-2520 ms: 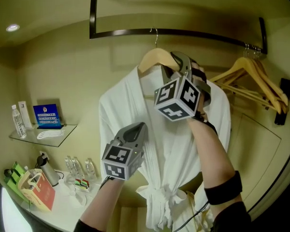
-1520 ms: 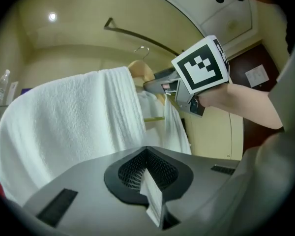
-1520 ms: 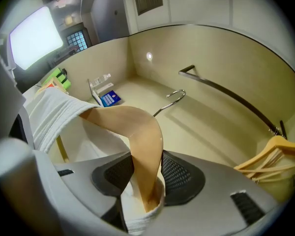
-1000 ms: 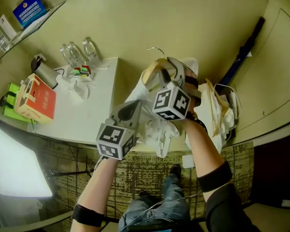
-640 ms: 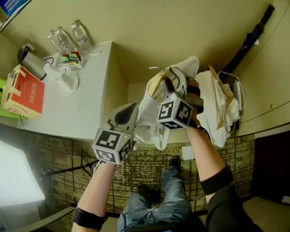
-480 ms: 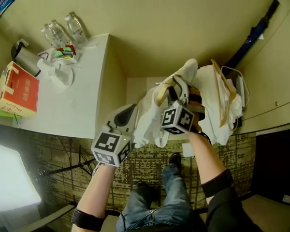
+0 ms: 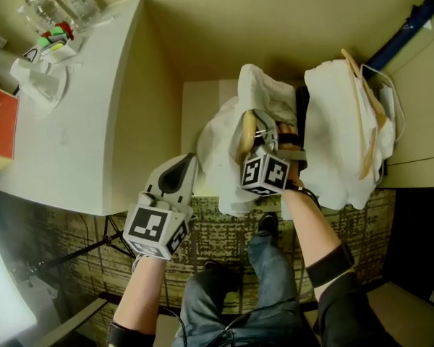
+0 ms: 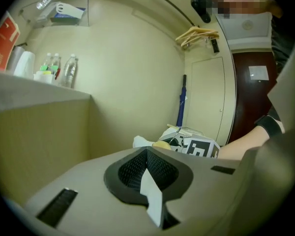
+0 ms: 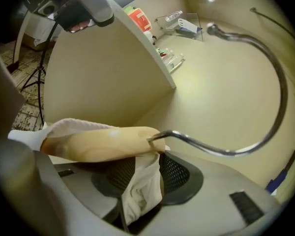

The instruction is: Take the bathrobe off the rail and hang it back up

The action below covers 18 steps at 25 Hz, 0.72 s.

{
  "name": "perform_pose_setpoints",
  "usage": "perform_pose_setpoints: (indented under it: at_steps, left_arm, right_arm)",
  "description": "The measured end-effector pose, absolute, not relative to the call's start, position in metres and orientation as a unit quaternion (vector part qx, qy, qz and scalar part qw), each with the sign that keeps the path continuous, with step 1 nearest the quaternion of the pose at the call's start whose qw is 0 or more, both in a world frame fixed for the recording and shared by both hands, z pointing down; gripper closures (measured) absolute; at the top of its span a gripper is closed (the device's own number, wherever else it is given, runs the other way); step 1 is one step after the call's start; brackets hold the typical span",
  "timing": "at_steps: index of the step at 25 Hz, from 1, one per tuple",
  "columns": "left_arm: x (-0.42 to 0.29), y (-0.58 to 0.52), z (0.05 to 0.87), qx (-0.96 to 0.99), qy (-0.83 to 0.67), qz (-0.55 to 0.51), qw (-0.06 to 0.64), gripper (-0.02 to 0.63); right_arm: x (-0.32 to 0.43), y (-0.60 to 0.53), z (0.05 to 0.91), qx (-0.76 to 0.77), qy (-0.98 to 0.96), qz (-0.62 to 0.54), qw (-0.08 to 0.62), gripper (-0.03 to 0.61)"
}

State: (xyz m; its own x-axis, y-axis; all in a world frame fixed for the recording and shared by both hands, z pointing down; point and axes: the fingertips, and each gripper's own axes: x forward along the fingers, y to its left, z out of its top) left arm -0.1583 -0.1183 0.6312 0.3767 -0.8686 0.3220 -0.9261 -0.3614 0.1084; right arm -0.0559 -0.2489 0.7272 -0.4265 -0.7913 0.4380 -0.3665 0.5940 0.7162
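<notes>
Robe (image 7: pixel 264 96) and hanger (image 7: pixel 244 137) have come down off the rail (image 8: pixel 172 8) and are low now. Right gripper (image 7: pixel 259 127) is clamped on robe cloth under the hanger. Left gripper (image 7: pixel 179 166) is closed tight beside the robe. Hanging it back up comes next.

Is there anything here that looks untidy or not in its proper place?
Yes. The bathrobe sags in a crumpled heap instead of hanging, while the right gripper clamps its wooden hanger. Beside it, a second white bundle with another hanger lies slumped too.
</notes>
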Motion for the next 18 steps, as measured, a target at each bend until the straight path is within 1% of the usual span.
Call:
perform_pose_setpoints:
  at_steps: [5,10,18]
  left_arm:
    - [-0.170,-0.109,0.709,0.806,-0.556,0.124,0.161,0.614]
    - [-0.188,-0.092,0.774,0.788,-0.568,0.141,0.192,0.614]
    - [-0.210,-0.076,0.831,0.769,-0.580,0.152,0.221,0.614]
  right_arm:
    - [-0.075,-0.250,0.807,0.334,-0.811,-0.267,0.399,0.403]
    - [-0.097,-0.253,0.863,0.318,-0.815,-0.269,0.403,0.405]
    - [-0.125,-0.250,0.931,0.291,-0.810,-0.280,0.425,0.402]
